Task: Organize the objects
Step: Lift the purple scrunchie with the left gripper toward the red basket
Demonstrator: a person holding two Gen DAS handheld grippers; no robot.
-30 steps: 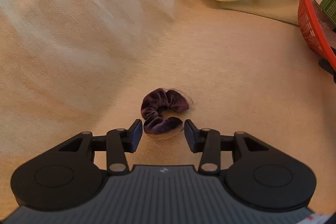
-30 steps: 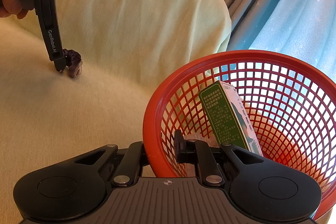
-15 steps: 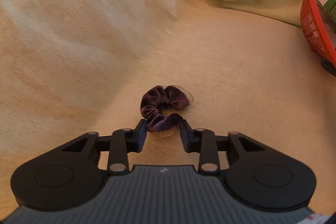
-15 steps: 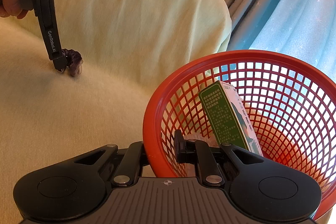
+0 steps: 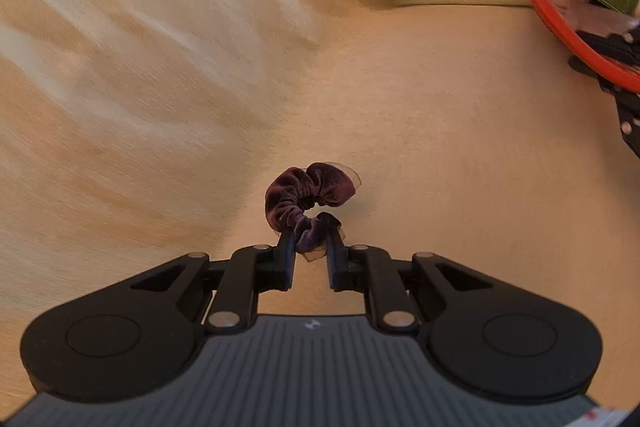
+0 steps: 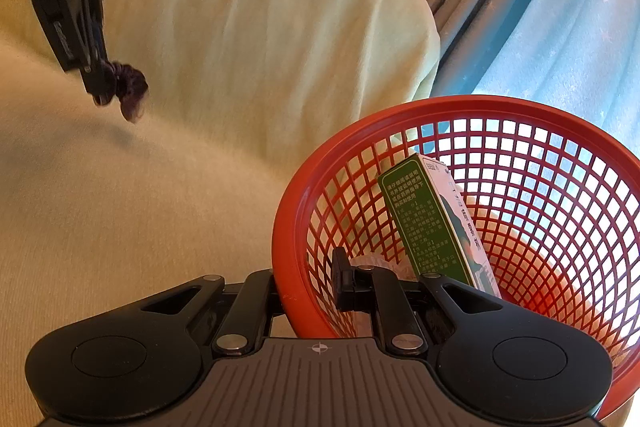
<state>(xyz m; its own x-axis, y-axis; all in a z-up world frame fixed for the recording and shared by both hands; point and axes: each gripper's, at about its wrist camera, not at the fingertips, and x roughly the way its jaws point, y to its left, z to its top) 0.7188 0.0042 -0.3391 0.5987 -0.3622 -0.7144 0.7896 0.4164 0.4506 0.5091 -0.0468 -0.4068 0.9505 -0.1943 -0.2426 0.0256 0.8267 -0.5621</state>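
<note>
My left gripper [image 5: 311, 247] jaws closing on the purple scrunchie [image 5: 308, 201], pinched and off the yellow blanket [image 5: 440, 131]. Right gripper [image 6: 308, 281] jaws clamped narrow on the red basket [image 6: 400, 115] rim; green box [image 6: 428, 223] inside.

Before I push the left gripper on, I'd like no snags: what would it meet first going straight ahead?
Past the purple scrunchie pinched in the closing left gripper, the line seems to slope down onto the cream fabric. The red basket sits well off to the side.
</note>
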